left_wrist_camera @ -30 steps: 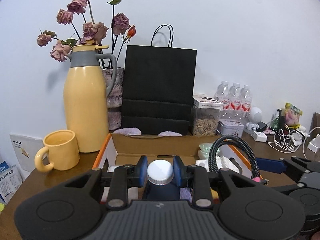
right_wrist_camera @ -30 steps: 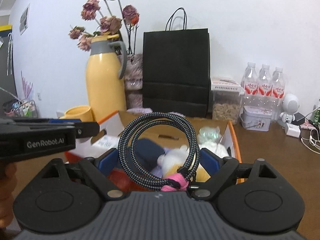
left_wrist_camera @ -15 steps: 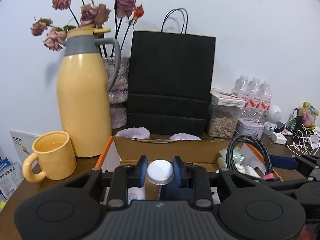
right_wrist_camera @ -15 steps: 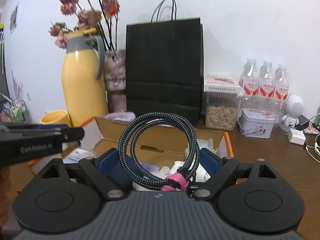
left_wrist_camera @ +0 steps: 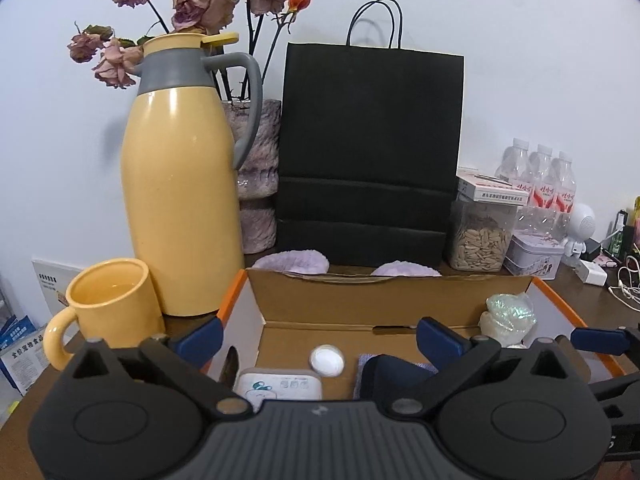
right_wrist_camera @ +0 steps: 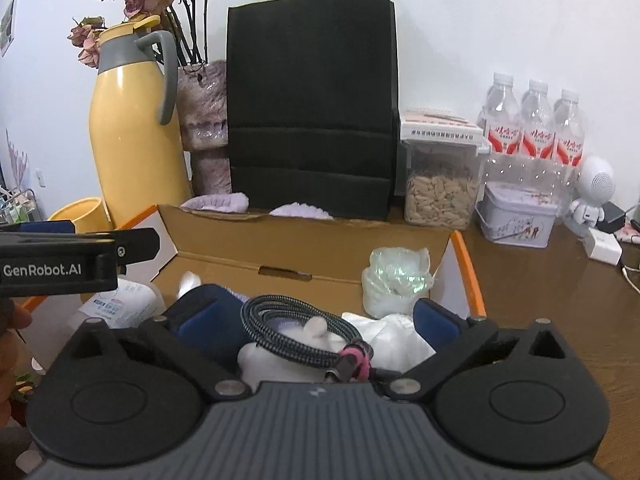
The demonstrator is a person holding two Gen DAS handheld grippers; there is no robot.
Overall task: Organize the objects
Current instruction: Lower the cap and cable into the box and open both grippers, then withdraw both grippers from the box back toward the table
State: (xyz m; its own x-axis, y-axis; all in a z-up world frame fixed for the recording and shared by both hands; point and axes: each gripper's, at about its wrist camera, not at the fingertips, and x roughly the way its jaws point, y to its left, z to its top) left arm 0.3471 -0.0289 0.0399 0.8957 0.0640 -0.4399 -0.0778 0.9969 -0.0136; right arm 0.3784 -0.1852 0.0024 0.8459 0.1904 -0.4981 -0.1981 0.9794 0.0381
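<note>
An open cardboard box [left_wrist_camera: 360,300] with orange edges sits in front of me. My left gripper [left_wrist_camera: 318,338] is open and empty above it; a white-capped bottle [left_wrist_camera: 327,360] stands in the box below, free of the fingers. My right gripper [right_wrist_camera: 306,322] is open over the box [right_wrist_camera: 300,248]. A coiled braided cable [right_wrist_camera: 296,332] with a pink tie lies between its fingers on white soft items, released. A shiny wrapped bundle [right_wrist_camera: 396,280] rests in the box's right corner.
Behind the box stand a yellow thermos [left_wrist_camera: 180,184], yellow mug [left_wrist_camera: 108,312], vase of dried roses [left_wrist_camera: 256,176], black paper bag [left_wrist_camera: 368,152], jar of seeds [left_wrist_camera: 480,236], tin [left_wrist_camera: 536,256] and water bottles [left_wrist_camera: 540,184]. Chargers and cables [left_wrist_camera: 616,276] lie at the right.
Both grippers opened. The left let go of the white-capped bottle into the box. The right let go of the cable coil, which dropped flat onto the soft items.
</note>
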